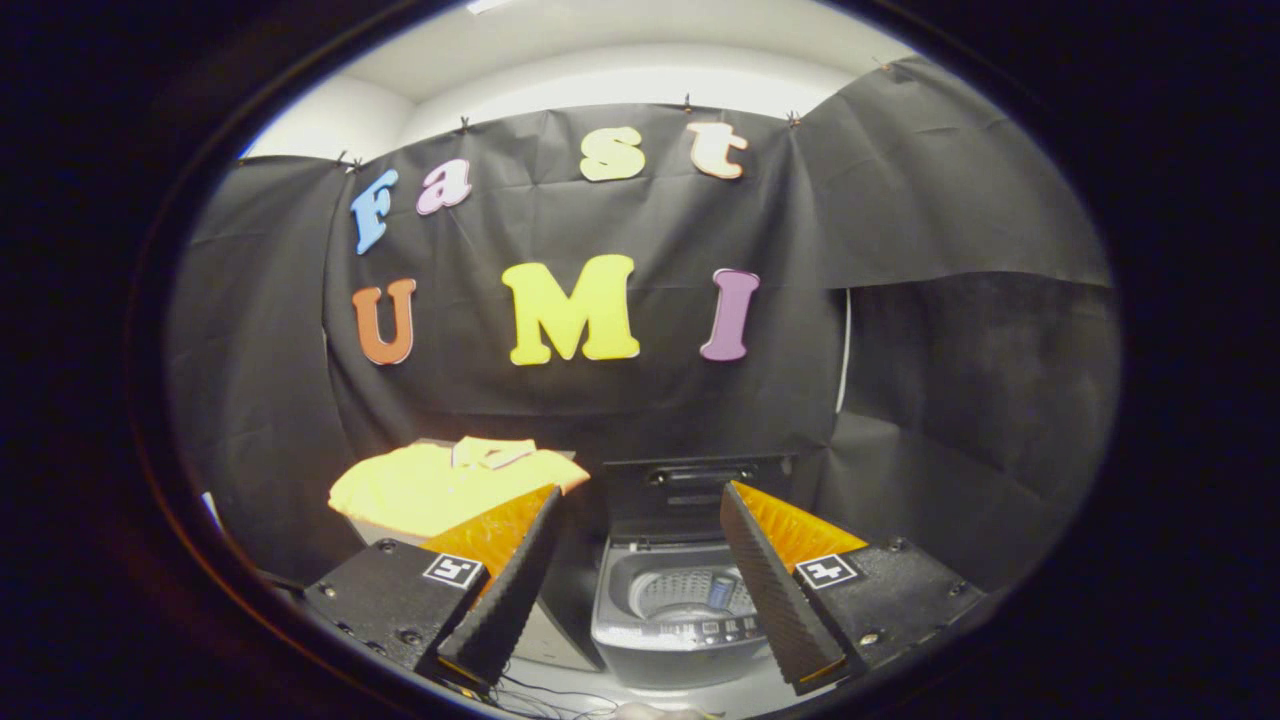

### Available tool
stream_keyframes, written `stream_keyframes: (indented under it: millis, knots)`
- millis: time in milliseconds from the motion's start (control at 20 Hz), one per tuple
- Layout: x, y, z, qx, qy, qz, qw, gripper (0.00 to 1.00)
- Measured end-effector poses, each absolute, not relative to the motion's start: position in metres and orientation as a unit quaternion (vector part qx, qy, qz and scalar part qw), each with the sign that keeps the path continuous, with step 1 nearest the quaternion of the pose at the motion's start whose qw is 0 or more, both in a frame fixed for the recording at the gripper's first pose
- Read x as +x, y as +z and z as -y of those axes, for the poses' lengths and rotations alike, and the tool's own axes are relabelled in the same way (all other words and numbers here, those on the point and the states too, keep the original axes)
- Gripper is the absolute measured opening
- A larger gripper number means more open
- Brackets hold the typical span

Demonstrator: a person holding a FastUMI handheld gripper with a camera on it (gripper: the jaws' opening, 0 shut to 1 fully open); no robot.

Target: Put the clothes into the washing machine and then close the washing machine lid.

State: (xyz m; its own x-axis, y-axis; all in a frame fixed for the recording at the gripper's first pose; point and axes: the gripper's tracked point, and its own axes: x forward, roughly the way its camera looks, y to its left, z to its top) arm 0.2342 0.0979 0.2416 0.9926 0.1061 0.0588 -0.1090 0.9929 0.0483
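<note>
Black cloth walls enclose the booth, white ceiling above. Gripper (640, 510) fingers spread wide apart, holding nothing. Between and just beyond them: grey top-loading washing machine (680, 625), lid (697, 495) raised upright against the back wall, drum (690, 592) exposed. Yellow shirt (440, 485) lies folded on a raised surface left of the machine, beyond the left finger.

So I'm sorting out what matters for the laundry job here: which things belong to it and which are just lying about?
Belongs to the job:
yellow shirt, beyond one gripper finger
washing machine, between and beyond the fingers
its lid, raised
gripper, open, holding nothing

Just lying about:
cables on the floor by the machine
box under the shirt
</note>
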Motion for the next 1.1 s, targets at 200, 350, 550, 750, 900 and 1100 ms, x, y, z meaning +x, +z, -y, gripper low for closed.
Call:
stream_keyframes:
  millis: [200, 350, 550, 750, 900, 1100]
  knots:
    - [0.294, 0.260, -0.140, 0.031, 0.088, -0.011, 0.996, 0.99]
    - [0.329, 0.269, -0.176, 0.028, 0.118, -0.030, 0.992, 0.99]
    - [0.358, 0.267, -0.222, 0.018, 0.126, -0.047, 0.991, 0.99]
    - [0.375, 0.262, -0.274, 0.009, 0.129, -0.068, 0.989, 0.99]
    - [0.390, 0.258, -0.314, -0.004, 0.128, -0.076, 0.989, 0.99]
    - [0.409, 0.239, -0.362, -0.016, 0.134, -0.097, 0.986, 0.99]
